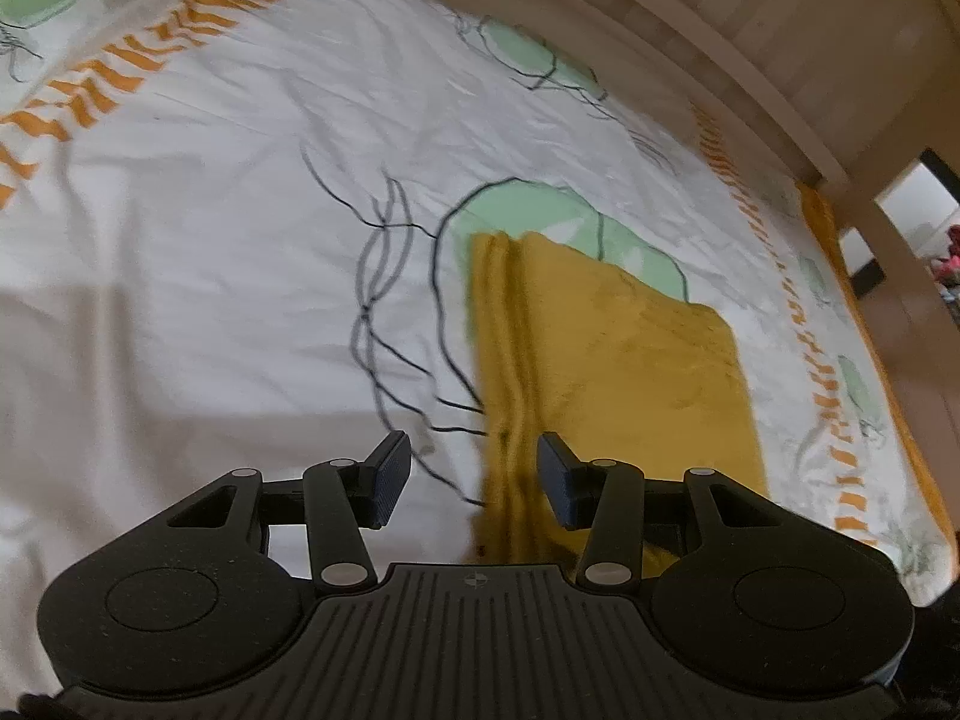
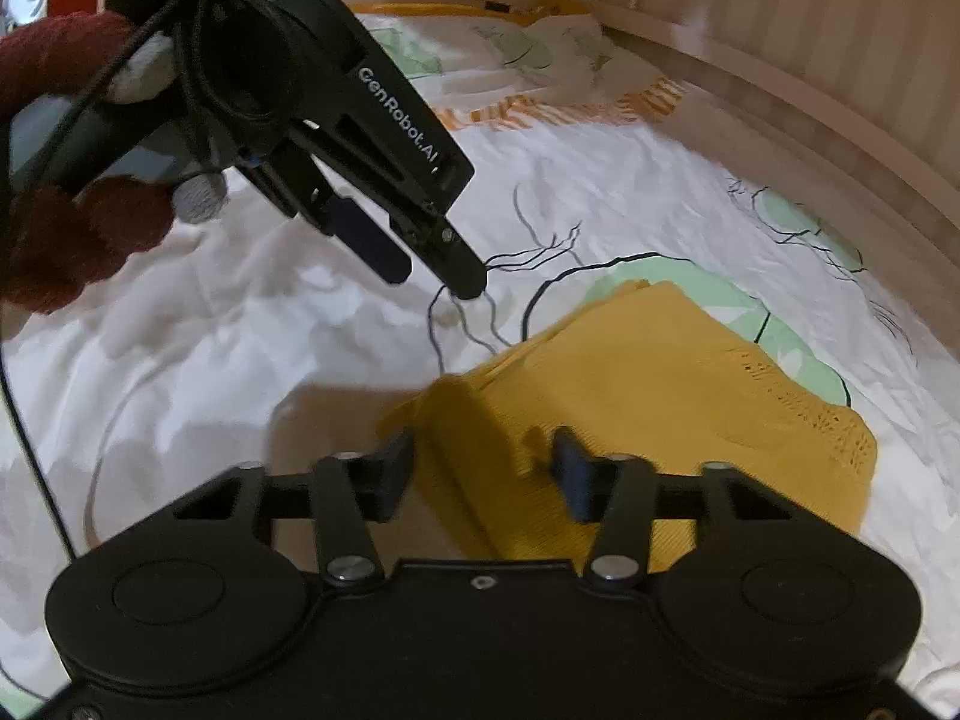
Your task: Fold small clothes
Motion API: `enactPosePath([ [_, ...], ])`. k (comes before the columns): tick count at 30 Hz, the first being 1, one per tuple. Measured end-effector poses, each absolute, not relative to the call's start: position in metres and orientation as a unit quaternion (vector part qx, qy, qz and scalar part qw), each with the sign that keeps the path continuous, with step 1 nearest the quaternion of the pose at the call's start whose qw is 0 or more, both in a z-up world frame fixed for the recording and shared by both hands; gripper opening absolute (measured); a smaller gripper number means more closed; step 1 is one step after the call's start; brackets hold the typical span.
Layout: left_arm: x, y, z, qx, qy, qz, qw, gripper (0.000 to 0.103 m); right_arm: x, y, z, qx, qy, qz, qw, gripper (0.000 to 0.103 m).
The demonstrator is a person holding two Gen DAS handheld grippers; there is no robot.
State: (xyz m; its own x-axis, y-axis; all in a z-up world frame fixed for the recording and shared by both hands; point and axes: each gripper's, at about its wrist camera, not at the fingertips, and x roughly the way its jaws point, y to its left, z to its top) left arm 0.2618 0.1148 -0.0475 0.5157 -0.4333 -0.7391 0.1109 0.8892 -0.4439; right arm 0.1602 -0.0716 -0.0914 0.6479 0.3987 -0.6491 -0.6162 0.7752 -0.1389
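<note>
A mustard-yellow knitted garment [image 1: 618, 354] lies folded into a flat rectangle on the white patterned bedsheet [image 1: 210, 210]. My left gripper [image 1: 474, 477] is open and empty, above the garment's left folded edge. In the right wrist view the same garment [image 2: 660, 396] lies just ahead, and my right gripper [image 2: 483, 471] is open and empty, hovering over its near left corner. The left gripper also shows in the right wrist view [image 2: 432, 270], held up to the left of the garment by a hand in a red glove [image 2: 66, 228].
A wooden bed frame [image 1: 750, 54] runs along the far and right side of the bed. The sheet has orange striped borders [image 1: 120, 84] and green leaf prints [image 1: 522, 54]. A black cable [image 2: 30, 420] hangs at the left in the right wrist view.
</note>
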Motion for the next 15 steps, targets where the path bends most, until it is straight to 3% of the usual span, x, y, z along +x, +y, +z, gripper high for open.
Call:
enactPosePath([
  [1,0.263,0.113,-0.047,-0.178,0.467,-0.164,0.85,0.045,0.163,-0.074,-0.091,-0.168,0.309,0.284,0.892,0.021],
  [2,0.265,0.111,-0.047,-0.185,0.47,-0.172,0.846,0.045,0.165,-0.077,-0.09,-0.156,0.313,0.282,0.893,0.01],
  [7,0.275,0.105,-0.05,-0.248,0.481,-0.222,0.811,0.045,0.167,-0.109,-0.078,-0.051,0.303,0.273,0.912,0.01],
  [15,0.303,0.077,-0.062,-0.252,0.517,-0.23,0.785,0.045,0.156,-0.125,-0.071,-0.008,0.287,0.273,0.918,0.01],
])
